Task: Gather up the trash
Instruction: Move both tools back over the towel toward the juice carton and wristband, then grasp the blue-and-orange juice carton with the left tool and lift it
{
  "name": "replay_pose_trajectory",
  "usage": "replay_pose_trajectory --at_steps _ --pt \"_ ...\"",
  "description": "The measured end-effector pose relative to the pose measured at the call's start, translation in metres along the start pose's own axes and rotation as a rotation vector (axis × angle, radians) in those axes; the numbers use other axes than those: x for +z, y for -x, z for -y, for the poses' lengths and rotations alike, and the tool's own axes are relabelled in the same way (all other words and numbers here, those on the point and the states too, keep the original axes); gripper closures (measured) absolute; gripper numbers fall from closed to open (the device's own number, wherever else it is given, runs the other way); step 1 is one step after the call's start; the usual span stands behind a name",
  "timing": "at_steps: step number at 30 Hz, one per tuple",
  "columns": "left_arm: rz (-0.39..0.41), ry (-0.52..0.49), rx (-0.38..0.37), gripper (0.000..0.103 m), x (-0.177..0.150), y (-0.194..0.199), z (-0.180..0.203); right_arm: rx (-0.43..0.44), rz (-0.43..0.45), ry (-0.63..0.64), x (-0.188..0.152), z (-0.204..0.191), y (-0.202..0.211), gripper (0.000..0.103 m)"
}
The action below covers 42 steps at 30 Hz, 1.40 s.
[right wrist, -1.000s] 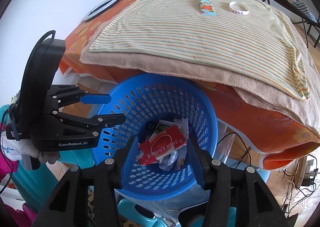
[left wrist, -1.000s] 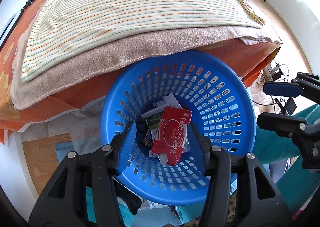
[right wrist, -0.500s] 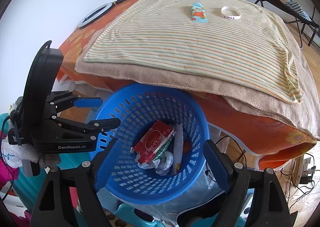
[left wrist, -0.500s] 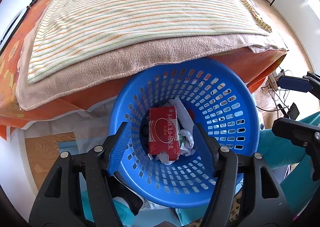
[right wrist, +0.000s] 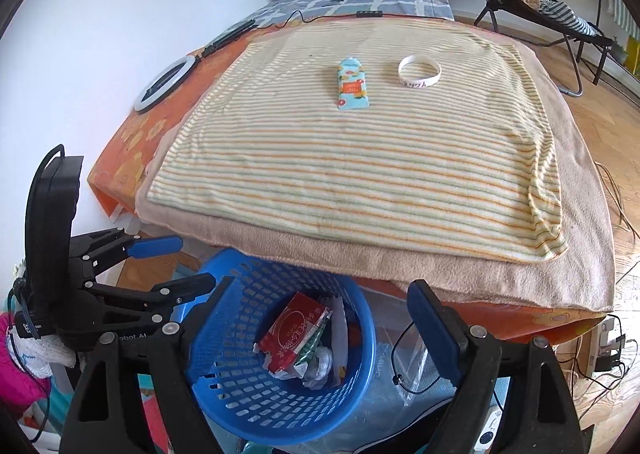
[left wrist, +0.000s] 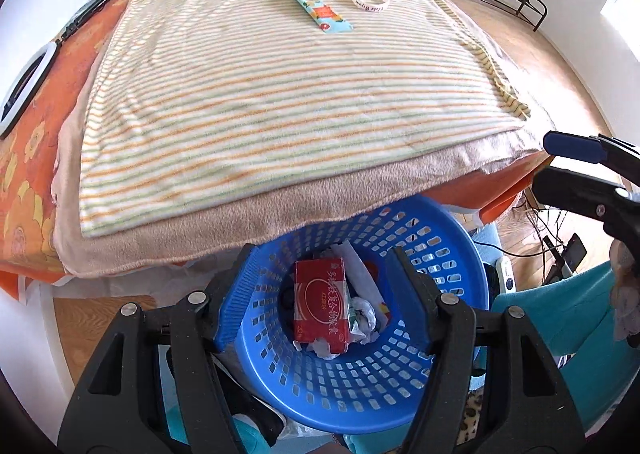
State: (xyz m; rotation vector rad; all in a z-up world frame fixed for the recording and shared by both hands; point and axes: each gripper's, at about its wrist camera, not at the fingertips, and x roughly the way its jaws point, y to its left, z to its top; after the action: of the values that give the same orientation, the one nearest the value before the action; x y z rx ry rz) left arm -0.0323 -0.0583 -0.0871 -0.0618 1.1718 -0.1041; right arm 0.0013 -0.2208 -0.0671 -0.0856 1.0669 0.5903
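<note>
With the red box point(left wrist: 320, 304) in the blue basket point(left wrist: 452, 254), both my left tool point(left wrist: 326, 300) and right tool point(right wrist: 320, 330) hang wide open and empty; I judge the next reach goes to the teal wrapper point(right wrist: 352, 84) on the bed point(right wrist: 360, 158).

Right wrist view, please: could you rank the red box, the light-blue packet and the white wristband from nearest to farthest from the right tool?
1. Red box: in the blue basket, just ahead of the right tool.
2. Light-blue packet: far across the striped blanket, centre.
3. White wristband: slightly beyond, to the packet's right.
</note>
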Motion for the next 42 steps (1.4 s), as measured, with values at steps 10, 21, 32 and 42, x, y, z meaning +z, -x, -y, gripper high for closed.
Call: replay_pose_trajectory --at_steps 10,21,32,42 --pt "0.051 0.018 -0.032 0.036 0.054 0.005 0.001 -0.021 0.109 -0.115 0.060 0.041 0.011 0.016" --pt "0.063 0.103 -0.089 0.036 0.131 -0.021 -0.008 -0.026 0.179 -0.198 0.128 0.086 -0.001 0.017" --pt "0.068 0.140 -0.067 0.036 0.207 -0.067 -0.012 -0.010 0.166 -0.275 0.186 0.126 -0.046 0.027" --pt "0.014 0.233 -0.086 0.046 0.237 -0.116 -0.030 -0.010 0.116 -0.359 0.216 0.153 -0.092 0.044"
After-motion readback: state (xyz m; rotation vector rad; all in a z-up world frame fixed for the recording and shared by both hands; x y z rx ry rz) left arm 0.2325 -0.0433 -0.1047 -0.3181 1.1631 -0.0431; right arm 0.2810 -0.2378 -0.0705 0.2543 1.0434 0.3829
